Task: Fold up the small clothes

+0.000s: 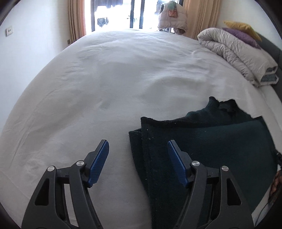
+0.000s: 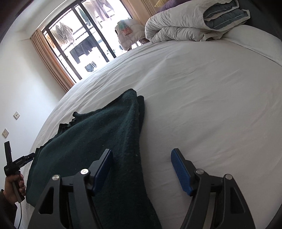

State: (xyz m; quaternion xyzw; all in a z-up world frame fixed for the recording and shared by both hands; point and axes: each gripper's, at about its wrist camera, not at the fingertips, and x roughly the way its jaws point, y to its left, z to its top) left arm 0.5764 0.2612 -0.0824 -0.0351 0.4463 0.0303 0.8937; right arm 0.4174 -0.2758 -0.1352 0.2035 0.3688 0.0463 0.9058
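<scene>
A dark green knit garment [image 1: 211, 141] lies partly folded on the white bed sheet [image 1: 105, 84]. In the left wrist view it fills the lower right, its left folded edge between my fingers. My left gripper [image 1: 138, 143] is open and empty, straddling that edge. In the right wrist view the garment [image 2: 98, 137] lies at lower left. My right gripper [image 2: 141, 152] is open and empty over the garment's right edge. The left gripper [image 2: 30, 155] also shows at the far left by the garment's edge, held by a hand.
A rolled white duvet [image 1: 238, 52] with purple and yellow pillows [image 1: 243, 33] lies at the bed's head; it also shows in the right wrist view [image 2: 190, 22]. Curtains and a balcony door [image 1: 119, 14] stand beyond the bed. A white wall [image 2: 21, 84] runs along the left.
</scene>
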